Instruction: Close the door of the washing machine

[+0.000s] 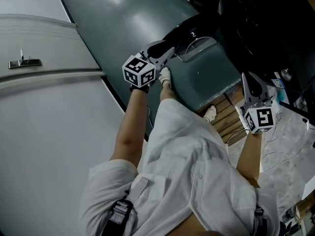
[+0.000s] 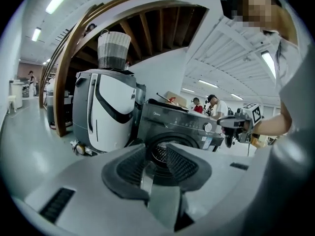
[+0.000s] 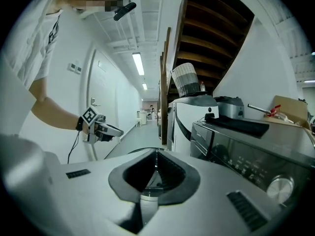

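Person in a white shirt, seen from above in the head view, reaches both bare forearms forward with a two-jaw gripper in each hand. The left gripper [image 1: 167,54], which carries a cube of square markers, has its jaws standing apart with a clear gap. Nothing is pressed between the pads, and its own view looks through the gap at the machine's round drum opening. The right gripper [image 1: 247,81] sits farther right and lower in the head view. Its jaws meet at the tips with nothing between them. Under the arms, the person's pale shoes [image 1: 165,76] stand on a grey-green floor [image 1: 123,23], one of them next to a wooden pallet [image 1: 230,114].

Just ahead of the left gripper, the door [image 1: 197,47] of the washing machine [image 2: 187,124] stands open, away from the dark front. Its black rim and clear window are turned up toward the head camera. Whether the gripper touches the rim cannot be told. The machine is dark grey, with a round control knob [image 3: 280,188] at one end of its panel.

Beside the machine stands a white appliance [image 2: 106,107] with a curved black stripe and a striped basket [image 2: 113,48] on top. Behind these rises the wooden underside of a staircase [image 2: 152,26]. Farther off, several people [image 2: 215,104] stand in a bright hall.
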The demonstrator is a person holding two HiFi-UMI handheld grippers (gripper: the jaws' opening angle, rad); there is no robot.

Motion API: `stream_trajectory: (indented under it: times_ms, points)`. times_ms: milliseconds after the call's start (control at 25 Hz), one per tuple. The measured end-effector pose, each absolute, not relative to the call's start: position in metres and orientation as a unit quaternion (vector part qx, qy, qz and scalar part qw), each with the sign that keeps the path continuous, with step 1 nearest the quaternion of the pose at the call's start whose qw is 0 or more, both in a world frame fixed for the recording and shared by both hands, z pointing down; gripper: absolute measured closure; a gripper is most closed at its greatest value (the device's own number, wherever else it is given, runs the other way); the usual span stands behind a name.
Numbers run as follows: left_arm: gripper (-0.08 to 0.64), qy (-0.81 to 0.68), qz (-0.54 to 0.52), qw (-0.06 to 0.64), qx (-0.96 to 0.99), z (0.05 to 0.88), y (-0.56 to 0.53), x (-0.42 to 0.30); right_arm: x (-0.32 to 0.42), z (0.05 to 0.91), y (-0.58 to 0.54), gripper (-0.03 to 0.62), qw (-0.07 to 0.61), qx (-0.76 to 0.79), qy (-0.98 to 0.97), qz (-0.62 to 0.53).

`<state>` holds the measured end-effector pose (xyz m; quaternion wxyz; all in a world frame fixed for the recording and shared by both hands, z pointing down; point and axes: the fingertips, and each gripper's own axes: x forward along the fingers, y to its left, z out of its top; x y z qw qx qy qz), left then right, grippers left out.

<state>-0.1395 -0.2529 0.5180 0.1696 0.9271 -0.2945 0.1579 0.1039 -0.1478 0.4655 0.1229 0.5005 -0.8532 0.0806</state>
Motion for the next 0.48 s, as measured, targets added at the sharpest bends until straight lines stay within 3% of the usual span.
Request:
stream_trajectory:
  times_ms: [480]
  points:
    - [0.368, -0.266, 0.249, 0.183, 0.913, 0.599, -0.308, -0.155, 0.065, 0.513, -0.175, 0.561, 0.137, 0.485, -0.855, 0.121]
